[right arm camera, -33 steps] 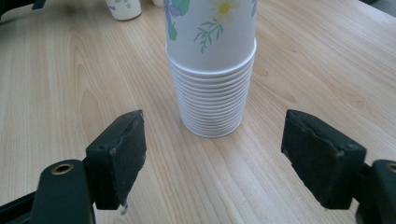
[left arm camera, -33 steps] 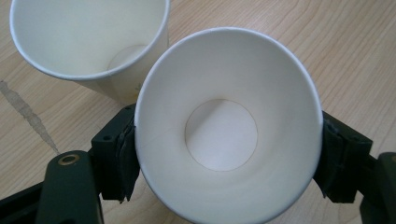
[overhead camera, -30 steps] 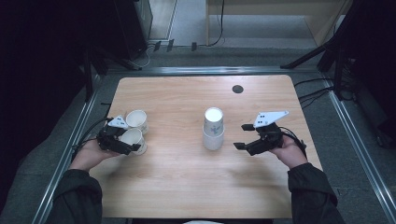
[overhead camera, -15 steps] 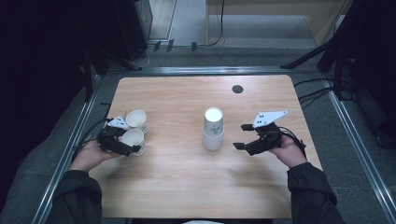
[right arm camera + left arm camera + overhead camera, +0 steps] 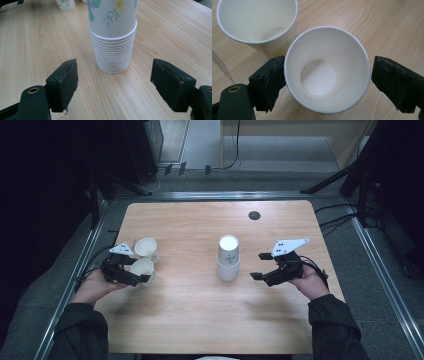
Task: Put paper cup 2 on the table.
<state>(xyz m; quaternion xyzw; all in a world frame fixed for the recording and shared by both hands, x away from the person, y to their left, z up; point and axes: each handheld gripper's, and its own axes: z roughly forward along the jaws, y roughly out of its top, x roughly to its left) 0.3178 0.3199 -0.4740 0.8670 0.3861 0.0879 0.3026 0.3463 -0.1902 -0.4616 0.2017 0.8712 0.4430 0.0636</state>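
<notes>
as the left jaws let go: a paper cup set down beside its twin

while the near paper cup (image 5: 327, 70) stands upright and mouth-up on the table (image 5: 200, 315), the left gripper (image 5: 131, 272) has just been opening its jaws around it; in the left gripper view one pad sits against or just off the cup's rim and the other stands clear, so the cup is between the jaws but no longer squeezed. taking that cup as the landmark, a second cup (image 5: 257, 22) stands just beyond it, also mouth-up, walls nearly touching.

such a cup looks very light and thin-walled. i judge it would dent or go oval under a firm pinch, and it could tip or slide on the smooth wood if nudged. the sounder hold would be across the upper wall just under the rolled rim, where the paper is stiffest, with only a gentle close.

well to the right of the landmark cup, near the table's middle, is the stack of cups (image 5: 112, 40), upside down, flower print on the top one. farther right, the right gripper (image 5: 115, 82) points at the stack's base with jaws wide apart and nothing between them, not touching it. a small dark round spot (image 5: 254, 215) lies toward the far edge.
</notes>
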